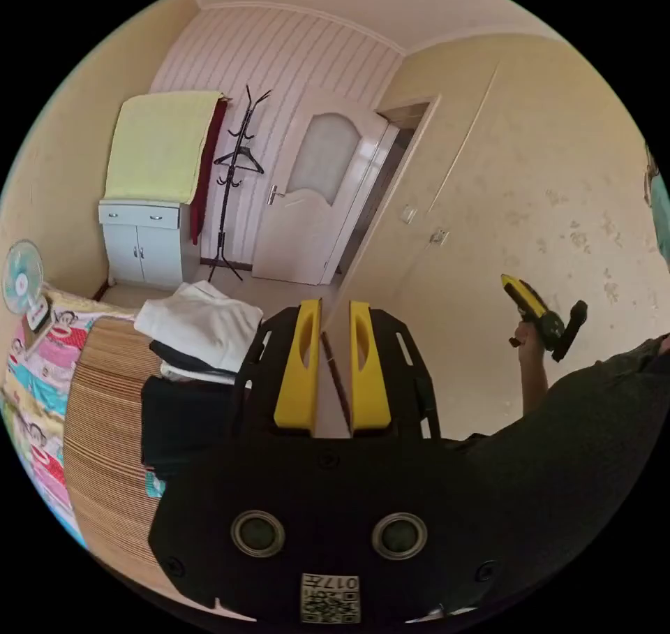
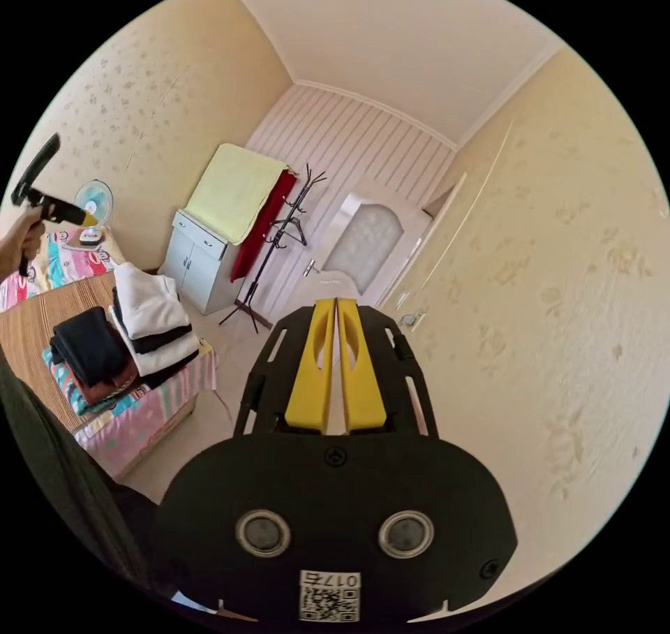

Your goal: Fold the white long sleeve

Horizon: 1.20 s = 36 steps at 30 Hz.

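Folded white clothes [image 1: 202,323] lie on top of a stack at the bed's end, also seen as white clothes [image 2: 150,306] layered with dark pieces. My left gripper [image 1: 335,304] is raised in the air away from the stack, its yellow jaws slightly apart with nothing between them. My right gripper [image 2: 336,301] is also held up, pointing toward the door, its jaws together and empty. In the left gripper view a hand holds the right gripper [image 1: 544,316] up near the wall. In the right gripper view a hand holds the left gripper [image 2: 49,204] above the bed.
A pile of dark folded clothes [image 2: 91,348] sits beside the stack on a bamboo mat [image 1: 105,410] over a patterned bed cover. A white cabinet [image 1: 143,243] draped with a yellow towel, a coat rack [image 1: 234,173], a door [image 1: 317,194] and a small fan [image 2: 94,208] stand around.
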Available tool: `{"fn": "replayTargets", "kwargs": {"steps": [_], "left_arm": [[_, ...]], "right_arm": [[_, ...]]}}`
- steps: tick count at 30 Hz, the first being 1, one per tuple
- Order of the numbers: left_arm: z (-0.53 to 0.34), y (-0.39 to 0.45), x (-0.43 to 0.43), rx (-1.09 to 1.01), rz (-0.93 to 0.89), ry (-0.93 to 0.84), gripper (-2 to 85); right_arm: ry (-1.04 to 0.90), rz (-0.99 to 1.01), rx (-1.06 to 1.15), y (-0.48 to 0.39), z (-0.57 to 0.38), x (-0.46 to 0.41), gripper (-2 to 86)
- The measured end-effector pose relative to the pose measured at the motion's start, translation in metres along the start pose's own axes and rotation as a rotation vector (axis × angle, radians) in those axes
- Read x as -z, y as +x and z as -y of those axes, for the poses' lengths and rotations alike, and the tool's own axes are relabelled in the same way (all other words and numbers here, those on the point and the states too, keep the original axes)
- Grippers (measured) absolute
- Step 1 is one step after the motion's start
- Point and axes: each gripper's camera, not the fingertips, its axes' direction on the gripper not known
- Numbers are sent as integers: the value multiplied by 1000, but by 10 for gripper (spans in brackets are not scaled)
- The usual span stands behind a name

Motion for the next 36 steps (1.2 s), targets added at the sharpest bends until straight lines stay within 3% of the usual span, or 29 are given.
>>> {"fn": "replayTargets", "kwargs": {"steps": [3, 5, 7, 9, 11, 13, 16, 20, 24, 27, 30, 32, 36], "left_arm": [[41, 23, -48, -68, 24, -79, 67], [52, 16, -67, -25, -45, -105, 63], [54, -16, -85, 108, -117, -130, 60], [50, -50, -94, 214, -138, -137, 61], [51, -84, -100, 282, -119, -158, 62], [63, -110, -99, 246, 44, -172, 63], [87, -135, -92, 204, 187, -107, 64], [103, -176, -78, 233, 101, 25, 60], [77, -209, -49, 375, 252, 233, 3], [70, -232, -45, 421, 297, 167, -8], [71, -245, -40, 515, 472, 62, -9], [70, -245, -34, 559, 592, 86, -8], [75, -252, -38, 690, 598, 135, 3]], "right_arm": [[-17, 158, 43, 3, -5, -85, 4], [-250, 411, 10, -13, 5, -183, 5], [-331, 571, 3, -39, 18, -243, 6], [-291, 668, 12, -70, 36, -284, 8], [-291, 737, 71, -119, 65, -334, 12], [-310, 790, 105, -154, 85, -372, 16], [-386, 1017, 150, -205, 116, -439, 23], [-472, 1243, 168, -256, 157, -528, 29], [-528, 1311, 219, -302, 188, -610, 36], [-555, 1279, 277, -349, 203, -676, 50], [-622, 1320, 306, -396, 210, -733, 65], [-664, 1300, 394, -437, 206, -764, 72], [-715, 1307, 491, -485, 192, -800, 73]]}}
